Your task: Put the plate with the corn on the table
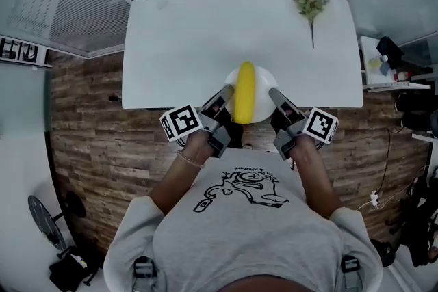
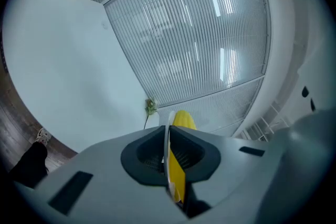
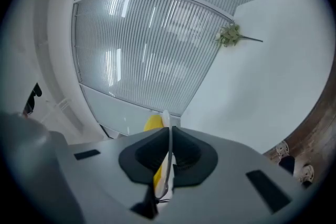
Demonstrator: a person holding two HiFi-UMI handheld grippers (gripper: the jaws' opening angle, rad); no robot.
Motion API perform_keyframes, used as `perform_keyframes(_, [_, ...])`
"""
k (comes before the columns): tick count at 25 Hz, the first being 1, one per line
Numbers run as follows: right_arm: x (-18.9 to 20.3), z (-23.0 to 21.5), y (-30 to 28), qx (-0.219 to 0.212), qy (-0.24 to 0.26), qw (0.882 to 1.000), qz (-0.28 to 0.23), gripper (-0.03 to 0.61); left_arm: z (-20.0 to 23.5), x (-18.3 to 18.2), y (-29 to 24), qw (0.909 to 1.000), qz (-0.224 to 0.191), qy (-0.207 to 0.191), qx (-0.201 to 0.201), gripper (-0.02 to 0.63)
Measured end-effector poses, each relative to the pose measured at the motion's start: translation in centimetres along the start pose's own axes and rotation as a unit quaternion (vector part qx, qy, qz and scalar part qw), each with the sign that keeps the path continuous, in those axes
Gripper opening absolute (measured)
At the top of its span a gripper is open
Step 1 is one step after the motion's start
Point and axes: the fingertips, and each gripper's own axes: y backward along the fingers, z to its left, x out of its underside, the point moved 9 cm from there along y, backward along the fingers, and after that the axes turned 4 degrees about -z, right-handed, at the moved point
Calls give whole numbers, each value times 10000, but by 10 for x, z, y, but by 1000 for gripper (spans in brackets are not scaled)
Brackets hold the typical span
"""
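Left gripper [image 1: 228,91] and right gripper [image 1: 273,92] clamp plate [image 1: 263,110] rims, corn [image 1: 245,92] between.

Corn [image 1: 244,94] lies on plate [image 1: 263,83] at near edge of table [image 1: 198,31]; flower [image 1: 309,5] far right.

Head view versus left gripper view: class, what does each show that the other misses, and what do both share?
Only the head view: the right hand-held gripper and the person's shirt. Only the left gripper view: the left hand-held gripper close up, jaws shut on the plate rim, seen edge-on. Both: the plate, the corn, the white table and the flower sprig.
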Motion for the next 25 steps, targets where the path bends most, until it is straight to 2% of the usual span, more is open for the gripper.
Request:
perform_keyframes(10, [-35,6,-74,110,4,9999,2,18,10,-74,-37,10000,39,44,-5,34])
perform_keyframes(19, [-74,-11,-121,255,-38,9997,-20,18,24,-115,-84,9998,146,-47,-91,32])
perform_keyframes(25, [-85,-18,-133,264,-83,9996,-19,18,27,-125,-97,9997,174,-102,-149,32])
